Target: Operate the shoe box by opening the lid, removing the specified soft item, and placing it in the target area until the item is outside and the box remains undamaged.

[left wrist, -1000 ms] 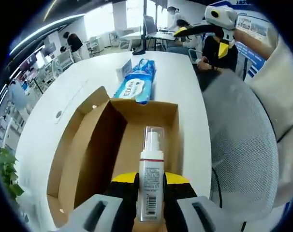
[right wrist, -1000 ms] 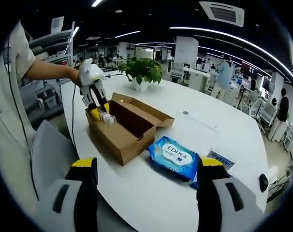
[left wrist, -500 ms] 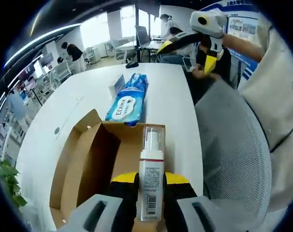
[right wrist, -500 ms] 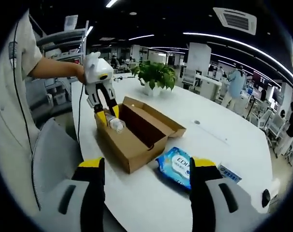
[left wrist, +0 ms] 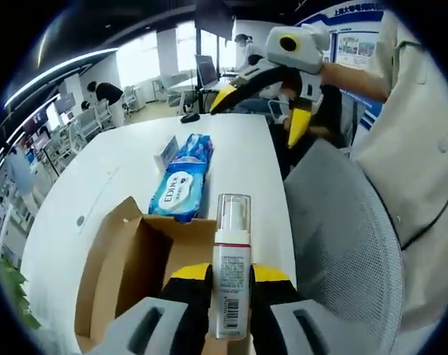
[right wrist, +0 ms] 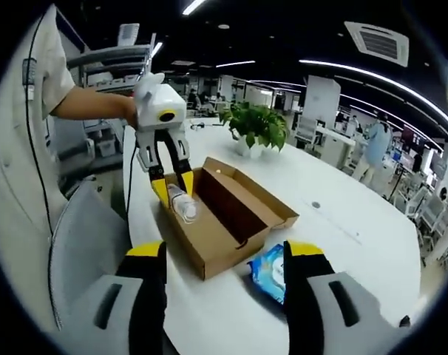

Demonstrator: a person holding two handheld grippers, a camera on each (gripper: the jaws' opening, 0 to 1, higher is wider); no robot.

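A white pump bottle [left wrist: 231,255] with a clear cap and a barcode label stands between the yellow-tipped jaws of my left gripper [left wrist: 231,279], which is shut on it. Seen from the right gripper view, the left gripper [right wrist: 172,194] holds the bottle [right wrist: 184,205] just above the near end of the open brown shoe box [right wrist: 235,222]. The box [left wrist: 124,277] lies below the bottle with its lid flap folded out. A blue wipes pack [left wrist: 180,186] lies on the table beyond the box. My right gripper [right wrist: 224,255] is open and holds nothing, above the table edge near the pack [right wrist: 271,271].
A white oval table [left wrist: 128,159] carries the box and a small card [left wrist: 165,151]. A grey mesh chair [left wrist: 342,251] stands at the table's edge beside a person's sleeve [left wrist: 416,140]. A potted plant [right wrist: 258,127] sits at the far end.
The left gripper has risen with the bottle, which now hangs higher above the box. The right gripper has come closer to the box.
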